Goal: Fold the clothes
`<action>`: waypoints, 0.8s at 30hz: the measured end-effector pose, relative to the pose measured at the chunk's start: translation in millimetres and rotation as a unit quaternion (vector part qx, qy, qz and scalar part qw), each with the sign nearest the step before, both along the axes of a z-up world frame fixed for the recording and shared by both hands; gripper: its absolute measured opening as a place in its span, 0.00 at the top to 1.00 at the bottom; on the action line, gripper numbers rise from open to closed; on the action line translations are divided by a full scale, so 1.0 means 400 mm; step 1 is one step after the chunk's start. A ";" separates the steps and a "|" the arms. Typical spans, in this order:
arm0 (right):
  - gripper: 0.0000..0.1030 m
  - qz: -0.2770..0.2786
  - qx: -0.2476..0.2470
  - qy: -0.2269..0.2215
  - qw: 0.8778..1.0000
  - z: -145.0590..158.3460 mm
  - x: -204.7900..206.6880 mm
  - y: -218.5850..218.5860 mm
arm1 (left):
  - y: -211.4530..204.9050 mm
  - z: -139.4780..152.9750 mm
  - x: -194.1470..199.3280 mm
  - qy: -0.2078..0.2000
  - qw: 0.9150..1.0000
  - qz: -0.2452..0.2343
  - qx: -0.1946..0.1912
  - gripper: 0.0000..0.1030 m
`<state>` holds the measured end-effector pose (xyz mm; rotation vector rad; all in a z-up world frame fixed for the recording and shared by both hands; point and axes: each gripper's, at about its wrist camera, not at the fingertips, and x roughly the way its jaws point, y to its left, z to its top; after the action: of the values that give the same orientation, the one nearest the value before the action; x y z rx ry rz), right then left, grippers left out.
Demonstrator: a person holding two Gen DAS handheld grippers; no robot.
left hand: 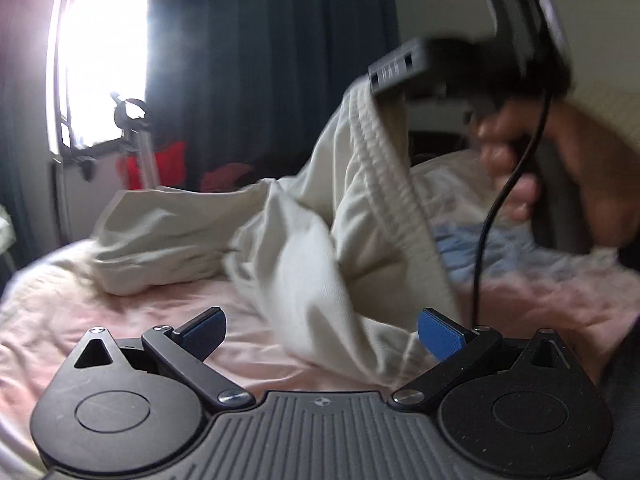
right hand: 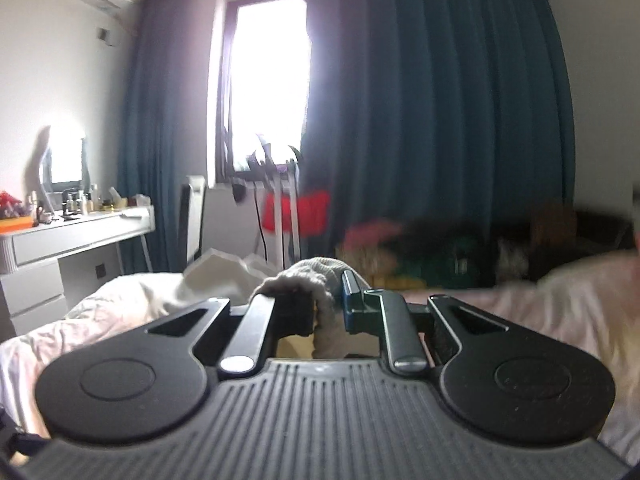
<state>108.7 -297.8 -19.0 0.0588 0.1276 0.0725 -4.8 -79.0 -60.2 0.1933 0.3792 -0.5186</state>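
Note:
A cream-white pair of shorts (left hand: 280, 224) with a ribbed elastic waistband lies crumpled on the pink bedsheet (left hand: 120, 320). My left gripper (left hand: 322, 334) is open and empty, low over the sheet, with the cloth hanging between its blue pads. My right gripper (left hand: 400, 68) shows in the left wrist view, held by a hand, lifting the waistband up at the right. In the right wrist view the right gripper (right hand: 320, 296) is shut on the waistband cloth (right hand: 316, 276), which bunches over its fingers.
A light-blue and white garment (left hand: 480, 248) lies on the bed behind the shorts. A dark blue curtain (right hand: 440, 120) and bright window (right hand: 268, 80) are at the back. A white desk (right hand: 72, 236) with bottles stands left. A red item (right hand: 296, 212) hangs on a rack.

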 end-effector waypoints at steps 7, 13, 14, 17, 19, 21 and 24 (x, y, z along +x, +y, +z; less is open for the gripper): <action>0.84 0.016 0.043 0.038 0.998 -0.022 0.027 -0.088 | -0.087 -0.090 0.046 0.025 0.996 -0.048 0.069 0.00; 0.84 0.008 0.061 0.037 0.997 -0.030 0.021 -0.103 | -0.172 -0.158 0.069 0.017 0.996 -0.036 0.084 0.00; 0.84 0.006 0.064 0.036 0.997 -0.032 0.018 -0.108 | -0.191 -0.167 0.071 0.014 0.996 -0.022 0.089 0.00; 0.84 -0.005 0.066 0.040 0.997 -0.037 0.021 -0.118 | -0.210 -0.176 0.095 -0.015 0.995 0.028 0.090 0.00; 0.84 -0.014 0.067 0.042 0.997 -0.040 0.020 -0.125 | -0.198 -0.173 0.110 -0.026 0.995 0.062 0.079 0.00; 0.84 -0.024 0.066 0.046 0.996 -0.044 0.017 -0.132 | -0.166 -0.159 0.124 -0.046 0.991 0.109 0.069 0.00; 0.83 -0.041 0.067 0.057 0.995 -0.051 0.014 -0.141 | -0.114 -0.129 0.140 -0.086 0.978 0.183 0.048 0.00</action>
<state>114.3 -354.3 -39.4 0.2024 0.2343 -0.0050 51.4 -124.7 -111.9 0.2527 0.2614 -0.1181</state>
